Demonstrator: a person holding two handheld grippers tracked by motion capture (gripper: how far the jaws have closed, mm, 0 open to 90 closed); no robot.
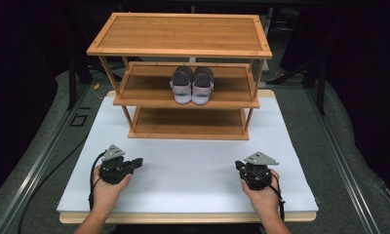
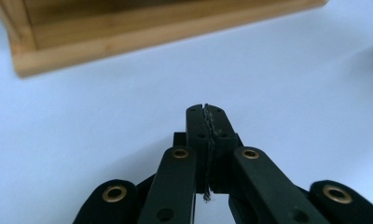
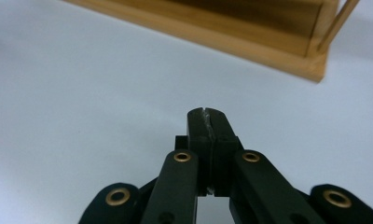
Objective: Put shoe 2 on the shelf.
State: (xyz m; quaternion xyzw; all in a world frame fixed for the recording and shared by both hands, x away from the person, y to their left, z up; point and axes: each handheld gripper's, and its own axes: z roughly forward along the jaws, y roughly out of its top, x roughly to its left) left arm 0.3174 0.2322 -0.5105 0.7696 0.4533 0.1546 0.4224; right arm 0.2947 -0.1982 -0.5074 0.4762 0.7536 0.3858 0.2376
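Although both grippers rest low on the white worktop (image 1: 193, 170), the pair of sandals (image 1: 191, 85) stands well apart from them, on the middle shelf of the bamboo rack (image 1: 183, 34). The left gripper (image 1: 134, 165) and the right gripper (image 1: 240, 166) are both closed on nothing. The sandals look light and soft, probably with a flexible sole; the heel strap or the side edge seems a good place to take hold. The upper shelf shades their back part, so the straps are hard to make out.
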